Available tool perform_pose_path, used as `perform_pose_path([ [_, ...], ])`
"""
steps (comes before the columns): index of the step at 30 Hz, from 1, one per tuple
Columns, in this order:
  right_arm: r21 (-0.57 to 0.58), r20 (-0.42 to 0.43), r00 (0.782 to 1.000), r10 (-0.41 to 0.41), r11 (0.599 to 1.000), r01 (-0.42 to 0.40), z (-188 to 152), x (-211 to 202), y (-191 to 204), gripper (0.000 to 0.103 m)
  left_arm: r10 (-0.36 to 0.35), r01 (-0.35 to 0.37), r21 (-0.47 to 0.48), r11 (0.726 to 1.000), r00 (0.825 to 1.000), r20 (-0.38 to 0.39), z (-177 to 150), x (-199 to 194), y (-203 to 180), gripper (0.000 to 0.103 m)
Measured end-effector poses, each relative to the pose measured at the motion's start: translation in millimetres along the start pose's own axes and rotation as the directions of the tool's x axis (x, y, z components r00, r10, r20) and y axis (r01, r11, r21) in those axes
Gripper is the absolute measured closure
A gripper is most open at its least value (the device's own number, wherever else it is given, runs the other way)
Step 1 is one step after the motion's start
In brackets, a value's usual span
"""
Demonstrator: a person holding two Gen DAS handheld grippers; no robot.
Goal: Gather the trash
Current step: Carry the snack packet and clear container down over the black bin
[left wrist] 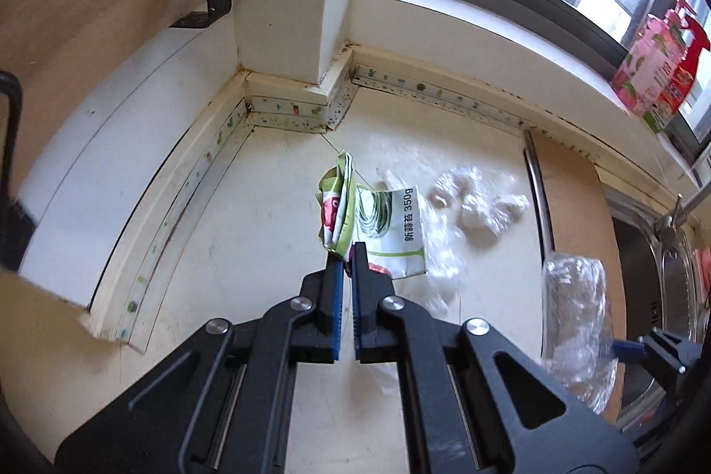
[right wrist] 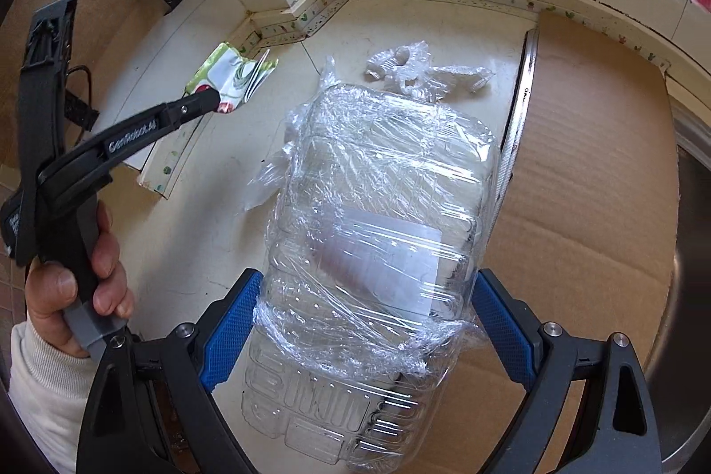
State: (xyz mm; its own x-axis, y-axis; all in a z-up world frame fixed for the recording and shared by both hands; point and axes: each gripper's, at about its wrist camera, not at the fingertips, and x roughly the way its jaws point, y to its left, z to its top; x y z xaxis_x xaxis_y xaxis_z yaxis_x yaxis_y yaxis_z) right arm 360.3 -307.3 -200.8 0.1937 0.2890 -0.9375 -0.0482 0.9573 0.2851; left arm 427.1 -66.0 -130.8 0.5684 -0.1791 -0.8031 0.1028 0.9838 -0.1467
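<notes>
Left wrist view: left gripper [left wrist: 347, 252] pinches a crumpled green wrapper [left wrist: 336, 207] at its fingertips; right gripper [right wrist: 364, 323] clamps a film-wrapped clear plastic container [right wrist: 373, 234] between its blue pads, crumpled film [right wrist: 422, 72] lying beyond

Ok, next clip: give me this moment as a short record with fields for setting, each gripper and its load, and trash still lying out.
setting: pale kitchen counter below a window, sink at the right
left gripper: shut on green printed wrapper, lifted off the counter
right gripper: shut on clear plastic container wrapped in cling film
trash remaining: crumpled clear film on the counter
other: cardboard sheet; pink bottle on the sill
</notes>
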Motion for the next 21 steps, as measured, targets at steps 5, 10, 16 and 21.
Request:
perform_pose_path([
  [5,0.000,0.036,0.999,-0.019,1.000,0.019,-32,-21,23,0.010,-0.035,0.036,0.059,0.998,0.999,-0.023,-54,-63,-12,0.102],
  [10,-0.011,0.060,0.998,-0.037,0.999,0.038,-89,-42,59,0.010,-0.056,0.057,0.076,0.995,0.998,-0.016,-114,-137,-6,0.102],
  [16,-0.026,0.042,0.998,-0.045,0.999,0.046,-179,-53,109,0.010,-0.064,0.066,0.091,0.994,0.998,-0.028,-204,-213,20,0.102],
  [21,-0.045,-0.008,0.999,-0.052,0.998,0.052,-255,-46,144,0.010,-0.084,0.090,0.072,0.993,0.993,-0.079,-283,-250,43,0.102],
])
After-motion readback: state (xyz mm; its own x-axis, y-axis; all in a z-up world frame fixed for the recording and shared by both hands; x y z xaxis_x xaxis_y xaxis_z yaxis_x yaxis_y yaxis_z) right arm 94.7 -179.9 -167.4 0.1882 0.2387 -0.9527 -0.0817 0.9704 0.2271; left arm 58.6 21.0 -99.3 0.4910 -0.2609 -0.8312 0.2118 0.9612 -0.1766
